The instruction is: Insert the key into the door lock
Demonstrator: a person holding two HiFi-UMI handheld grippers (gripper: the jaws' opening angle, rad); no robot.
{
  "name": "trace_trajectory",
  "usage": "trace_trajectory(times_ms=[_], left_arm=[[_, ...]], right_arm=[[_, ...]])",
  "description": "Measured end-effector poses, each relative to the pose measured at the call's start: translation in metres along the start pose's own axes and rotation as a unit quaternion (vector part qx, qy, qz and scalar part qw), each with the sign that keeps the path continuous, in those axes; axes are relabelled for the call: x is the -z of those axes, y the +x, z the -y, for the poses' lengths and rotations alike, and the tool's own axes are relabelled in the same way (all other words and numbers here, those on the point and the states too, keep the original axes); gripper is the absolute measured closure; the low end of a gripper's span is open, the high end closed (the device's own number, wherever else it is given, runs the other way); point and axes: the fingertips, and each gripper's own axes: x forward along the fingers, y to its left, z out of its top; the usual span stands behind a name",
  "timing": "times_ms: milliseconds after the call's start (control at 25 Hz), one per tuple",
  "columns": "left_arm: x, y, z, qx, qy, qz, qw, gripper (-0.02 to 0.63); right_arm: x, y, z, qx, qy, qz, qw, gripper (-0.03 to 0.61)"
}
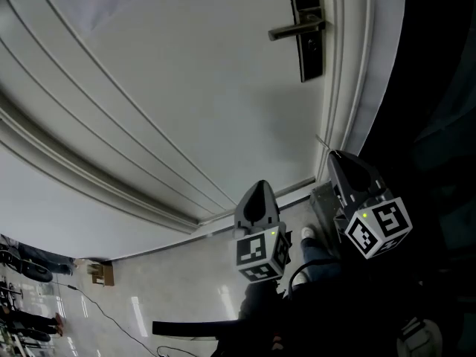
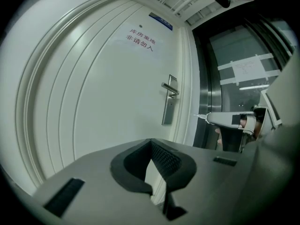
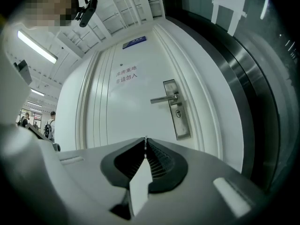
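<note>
The white door (image 1: 186, 88) carries a metal lever handle (image 1: 296, 30) on a dark lock plate (image 1: 311, 47). In the right gripper view the handle (image 3: 165, 98) sits above the keyhole (image 3: 178, 112), up and ahead of the jaws. My right gripper (image 3: 146, 143) is shut on a thin key (image 3: 139, 184) that points toward the door. From the head view, the right gripper (image 1: 336, 157) is well below the lock plate, near the door frame, key tip (image 1: 321, 141) forward. My left gripper (image 1: 258, 187) hangs beside it, shut and holding nothing; its own view shows the left gripper (image 2: 151, 144) facing the lock plate (image 2: 168, 110).
A red-lettered sign (image 3: 126, 74) is on the door above the handle. A dark metal frame and glass panel (image 2: 234, 69) stand right of the door. The pale floor (image 1: 171, 288) has a cable, and people stand far off at the left (image 3: 49, 123).
</note>
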Motion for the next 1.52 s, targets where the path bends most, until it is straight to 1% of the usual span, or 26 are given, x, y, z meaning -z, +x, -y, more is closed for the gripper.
trace_trajectory(times_ms=[120,320,520,640,760,840,1080,1160,1240,1360,1440,1520], left_arm=[[-0.004,0.026,-0.004,-0.001,0.003,-0.001,1.0000,0.612],[-0.027,0.082,-0.005,0.004,0.014,0.012,0.9998,0.612],[-0.044,0.134,0.004,0.011,0.016,0.018,0.9996,0.612],[-0.054,0.158,0.010,0.012,0.021,0.020,0.9995,0.612],[-0.063,0.179,0.017,0.014,0.031,0.025,0.9991,0.612],[-0.067,0.190,0.022,0.016,0.035,0.027,0.9989,0.612],[-0.074,0.212,0.032,0.019,0.044,0.035,0.9983,0.612],[-0.077,0.218,0.034,0.022,0.048,0.035,0.9980,0.612],[-0.082,0.222,0.034,0.025,0.057,0.039,0.9973,0.612],[-0.088,0.228,0.034,0.029,0.078,0.048,0.9954,0.612],[-0.096,0.231,0.038,0.034,0.082,0.053,0.9947,0.612],[-0.104,0.234,0.043,0.043,0.082,0.057,0.9940,0.612]], right_arm=[[-0.004,0.023,0.015,-0.001,-0.005,0.006,1.000,0.566],[-0.015,0.068,0.046,-0.004,-0.014,0.014,1.000,0.566],[-0.026,0.105,0.080,-0.007,-0.019,0.015,1.000,0.566],[-0.033,0.122,0.098,-0.013,-0.030,0.015,0.999,0.566],[-0.044,0.135,0.111,-0.020,-0.057,0.025,0.998,0.566],[-0.050,0.140,0.119,-0.020,-0.084,0.030,0.996,0.566],[-0.066,0.148,0.135,-0.017,-0.156,0.051,0.986,0.565],[-0.068,0.149,0.137,-0.005,-0.195,0.052,0.979,0.566],[-0.072,0.151,0.138,0.009,-0.250,0.055,0.967,0.566],[-0.078,0.153,0.137,0.028,-0.331,0.059,0.941,0.565],[-0.079,0.155,0.136,0.036,-0.379,0.061,0.923,0.566],[-0.079,0.157,0.135,0.043,-0.427,0.055,0.902,0.566]])
